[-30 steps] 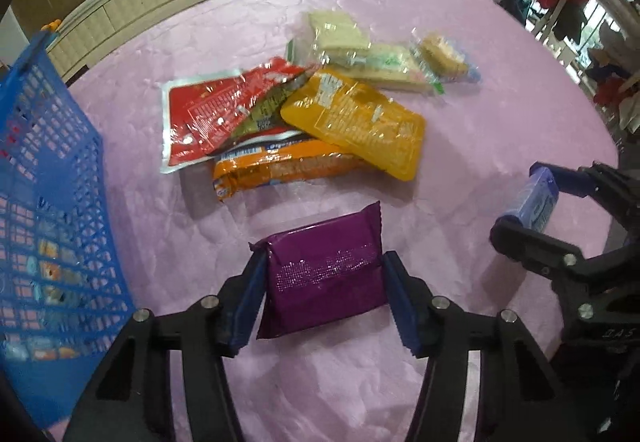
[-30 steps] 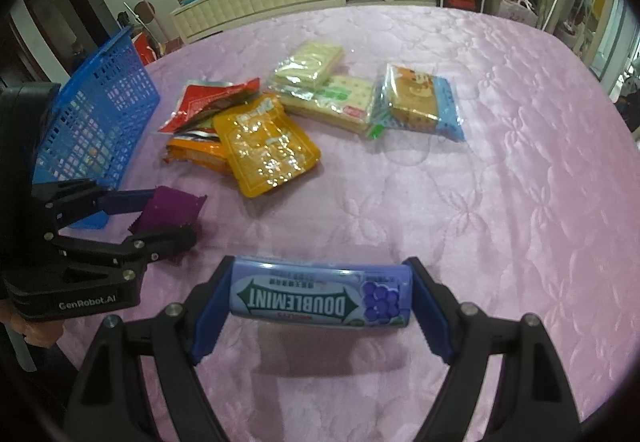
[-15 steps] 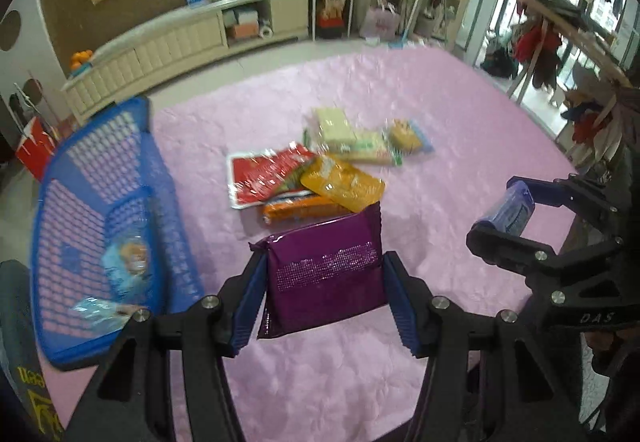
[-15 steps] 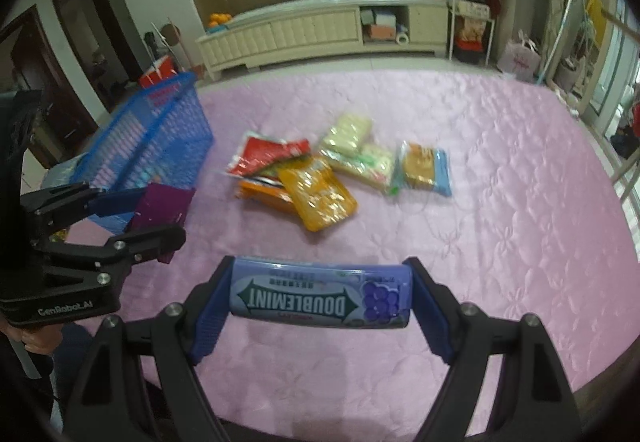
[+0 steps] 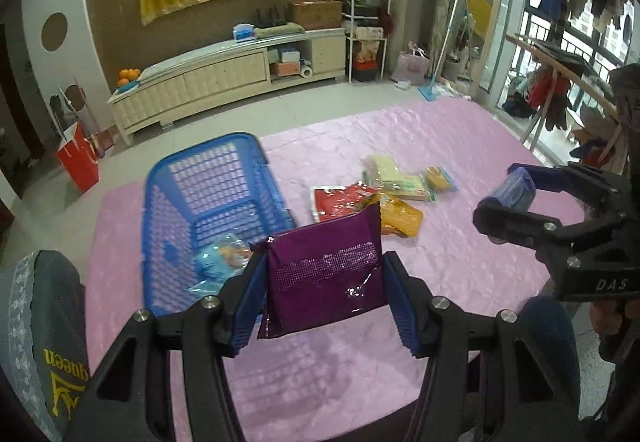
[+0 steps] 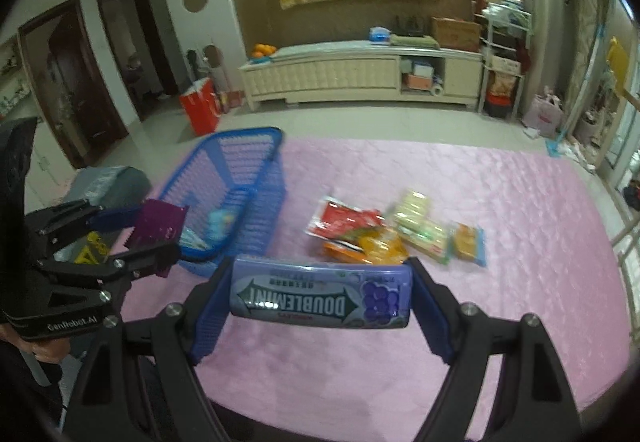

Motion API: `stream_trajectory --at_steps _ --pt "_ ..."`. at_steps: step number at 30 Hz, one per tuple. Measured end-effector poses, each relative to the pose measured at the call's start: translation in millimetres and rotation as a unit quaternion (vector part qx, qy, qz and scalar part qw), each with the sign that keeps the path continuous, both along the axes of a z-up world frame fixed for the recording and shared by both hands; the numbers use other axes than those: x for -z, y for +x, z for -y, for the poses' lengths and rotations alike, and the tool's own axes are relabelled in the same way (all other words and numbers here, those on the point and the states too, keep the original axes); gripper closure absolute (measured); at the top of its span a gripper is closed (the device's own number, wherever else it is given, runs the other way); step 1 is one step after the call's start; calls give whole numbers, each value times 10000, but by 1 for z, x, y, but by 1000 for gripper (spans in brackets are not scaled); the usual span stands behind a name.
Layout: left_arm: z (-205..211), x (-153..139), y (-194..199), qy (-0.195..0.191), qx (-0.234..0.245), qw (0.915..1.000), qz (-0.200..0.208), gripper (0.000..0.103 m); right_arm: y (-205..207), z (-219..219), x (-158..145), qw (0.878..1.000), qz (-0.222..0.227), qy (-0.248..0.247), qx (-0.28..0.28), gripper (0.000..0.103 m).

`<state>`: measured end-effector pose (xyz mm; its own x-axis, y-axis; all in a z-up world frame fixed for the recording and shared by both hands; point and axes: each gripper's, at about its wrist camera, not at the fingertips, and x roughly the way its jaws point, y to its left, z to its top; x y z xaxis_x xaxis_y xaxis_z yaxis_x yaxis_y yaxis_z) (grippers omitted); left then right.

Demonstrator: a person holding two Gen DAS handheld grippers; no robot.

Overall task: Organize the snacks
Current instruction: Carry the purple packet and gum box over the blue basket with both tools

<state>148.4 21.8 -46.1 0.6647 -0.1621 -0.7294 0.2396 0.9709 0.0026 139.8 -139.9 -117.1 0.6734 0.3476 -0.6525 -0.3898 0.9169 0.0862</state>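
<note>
My left gripper is shut on a purple foil snack packet, held high over the pink table near its front edge. The same packet shows at the left in the right wrist view. My right gripper is shut on a purple Doublemint gum pack, gripped by its two ends; the gum pack also appears at the right in the left wrist view. A blue plastic basket stands at the table's left with a few light blue packets inside.
A pile of loose snacks lies mid-table: a red packet, a yellow pouch, an orange packet, pale green wafer packs and a biscuit pack. A grey chair back stands at the table's front left.
Both grippers have risen and drawn back from the table with their snacks still held. The snack pile now looks smaller and farther, and the whole basket has come into view.
</note>
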Motion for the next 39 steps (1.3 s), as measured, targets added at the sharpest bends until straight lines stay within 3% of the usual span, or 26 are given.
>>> stream_trajectory --at_steps 15,27,39 --pt "-97 -25 -1 81 -696 9975 118 49 14 -99 -18 9954 152 -303 -893 18" --pt "-120 21 40 13 -788 9962 -384 48 54 -145 13 9848 0 -999 -1418 18" --pt "-135 60 74 -343 -883 9921 -819 47 80 -164 49 9703 -196 -1541 -1854 18"
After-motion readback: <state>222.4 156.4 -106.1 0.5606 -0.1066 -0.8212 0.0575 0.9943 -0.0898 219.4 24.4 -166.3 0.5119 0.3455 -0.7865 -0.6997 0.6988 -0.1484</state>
